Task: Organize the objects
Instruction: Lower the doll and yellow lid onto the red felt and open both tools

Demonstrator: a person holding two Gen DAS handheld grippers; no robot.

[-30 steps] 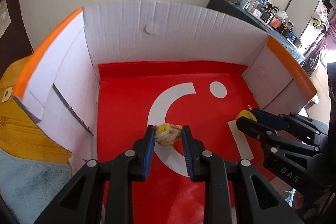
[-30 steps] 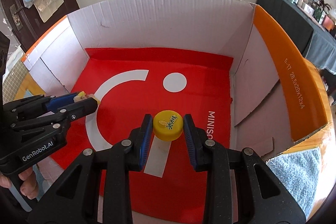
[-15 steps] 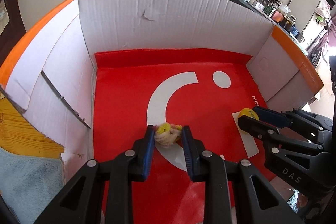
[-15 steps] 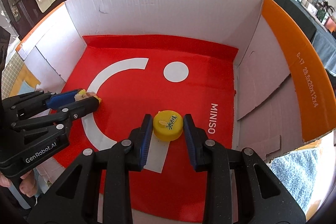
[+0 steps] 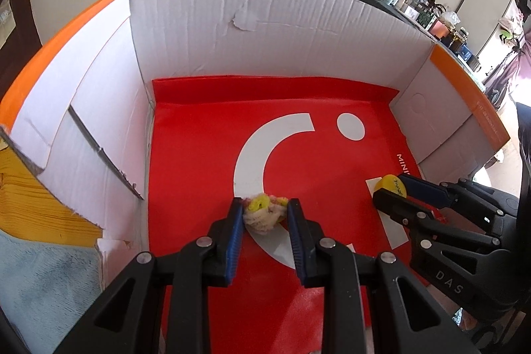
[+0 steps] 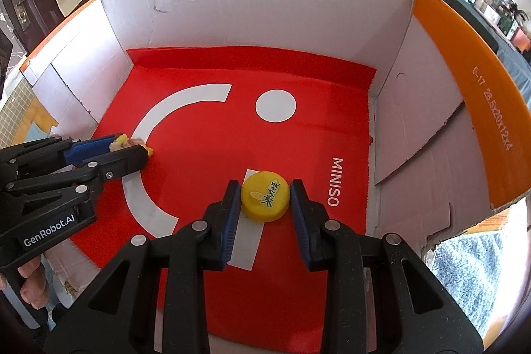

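A: Item one, left side: what is the left claw [image 5: 264,214] holding?

B: It is clamping a small plush toy [image 5: 264,216] between its blue pads, closed tight on it. The toy is sitting at the fingertips, low over the white arc printed on the red liner [image 5: 199,155] of the cardboard box [image 5: 265,22].

A: Pose of that claw?

B: It is pointing steeply down into the box. In the right wrist view it is reaching in from the left edge, with a person's fingers [image 6: 31,284] showing beneath its body.

A: Appearance of the toy?

B: Cream and pink, fuzzy, with a yellow patch on top; finer detail is too small to tell.

A: Item two, right side?

B: The right claw [image 6: 265,201] is gripping a yellow bottle cap [image 6: 265,201] by its rim, pads pressing both sides. The cap is lying over a white stripe on the liner, just left of the MINISO lettering [image 6: 335,181].

A: Pose and look?

B: Angling steeply down too. The cap is round, top up, bearing a lemon-slice drawing and dark green characters.
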